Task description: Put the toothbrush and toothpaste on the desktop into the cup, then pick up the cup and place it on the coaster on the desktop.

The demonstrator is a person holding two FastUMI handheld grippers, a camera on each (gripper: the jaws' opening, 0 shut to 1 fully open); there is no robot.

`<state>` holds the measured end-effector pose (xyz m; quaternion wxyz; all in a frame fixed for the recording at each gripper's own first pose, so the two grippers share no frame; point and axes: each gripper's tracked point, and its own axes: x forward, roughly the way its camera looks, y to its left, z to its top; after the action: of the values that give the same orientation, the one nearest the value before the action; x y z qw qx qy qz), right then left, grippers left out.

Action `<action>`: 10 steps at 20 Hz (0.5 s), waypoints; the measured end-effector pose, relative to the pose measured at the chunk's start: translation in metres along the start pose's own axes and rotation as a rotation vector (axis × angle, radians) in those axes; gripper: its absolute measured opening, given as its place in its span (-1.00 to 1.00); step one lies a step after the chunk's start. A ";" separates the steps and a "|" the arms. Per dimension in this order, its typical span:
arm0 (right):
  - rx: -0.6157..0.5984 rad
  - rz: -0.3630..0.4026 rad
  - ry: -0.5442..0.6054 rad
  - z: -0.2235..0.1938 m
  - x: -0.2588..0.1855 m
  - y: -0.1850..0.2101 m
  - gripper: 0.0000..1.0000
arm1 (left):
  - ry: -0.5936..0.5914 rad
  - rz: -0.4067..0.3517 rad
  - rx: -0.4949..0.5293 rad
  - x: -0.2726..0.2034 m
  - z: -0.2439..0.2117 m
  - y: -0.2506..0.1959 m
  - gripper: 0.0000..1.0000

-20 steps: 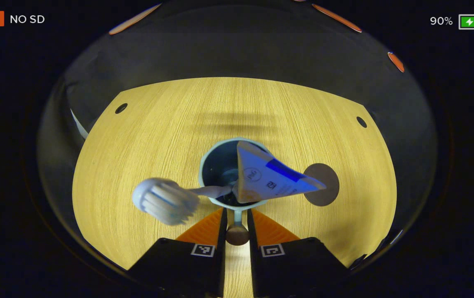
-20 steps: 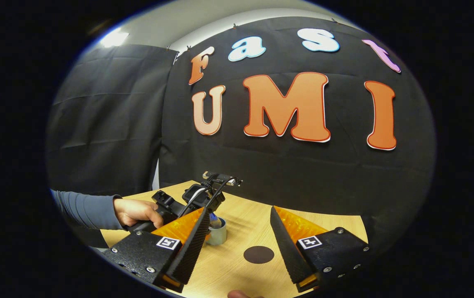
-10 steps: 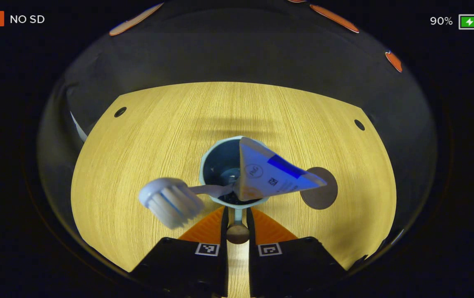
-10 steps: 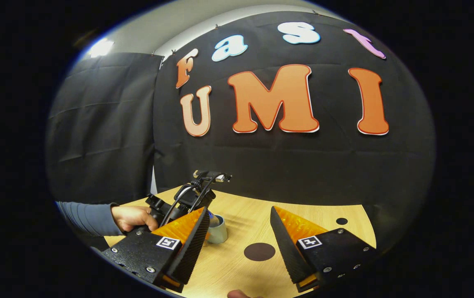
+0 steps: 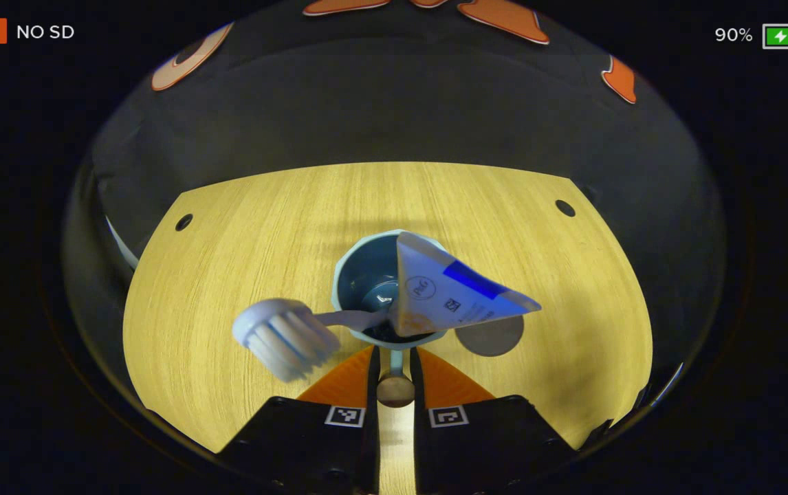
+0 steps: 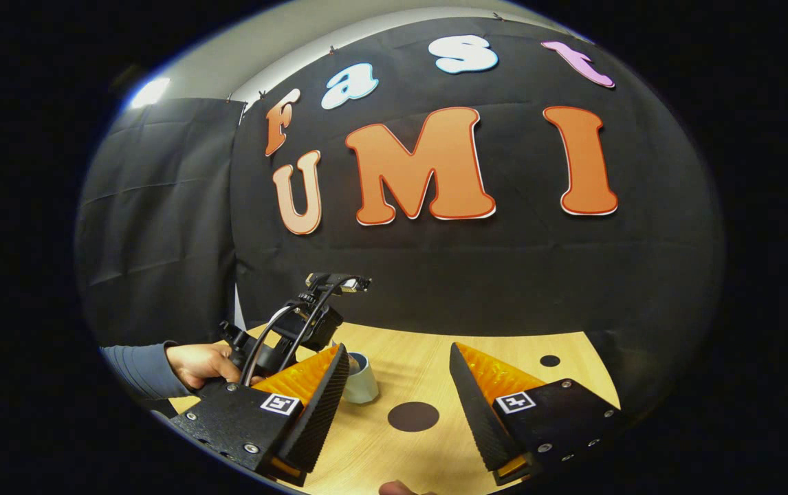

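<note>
A pale wooden surface with fine straight grain (image 5: 263, 234) filled the lower part of the left gripper view, lit warm and bright across its middle and falling into shade toward its edges. Two small dark round holes sat near its far corners, one at the left (image 5: 183, 222) and one at the right (image 5: 564, 207). Behind the surface hung a wrinkled black cloth wall (image 6: 449, 275), and a second black cloth panel (image 6: 153, 220) met it at a seam on the left. Above the cloth ran a strip of plain pale wall (image 6: 284, 31), with a bright ceiling light (image 6: 148, 93) glowing at the upper left.
</note>
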<state>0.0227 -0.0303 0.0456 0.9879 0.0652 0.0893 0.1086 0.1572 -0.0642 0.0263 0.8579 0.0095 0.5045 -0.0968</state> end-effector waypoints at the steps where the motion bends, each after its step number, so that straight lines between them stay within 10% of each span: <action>1: -0.001 -0.010 -0.008 0.003 -0.004 -0.005 0.77 | 0.001 -0.012 0.016 -0.006 0.011 -0.006 -0.62; 10: 0.010 -0.090 -0.026 0.004 -0.028 -0.037 0.77 | 0.025 -0.100 0.093 -0.045 0.134 -0.020 -0.62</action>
<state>0.0040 -0.0731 0.0490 0.9925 0.0675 0.0799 0.0629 0.2481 -0.0919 0.1324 0.8443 0.0256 0.5099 -0.1627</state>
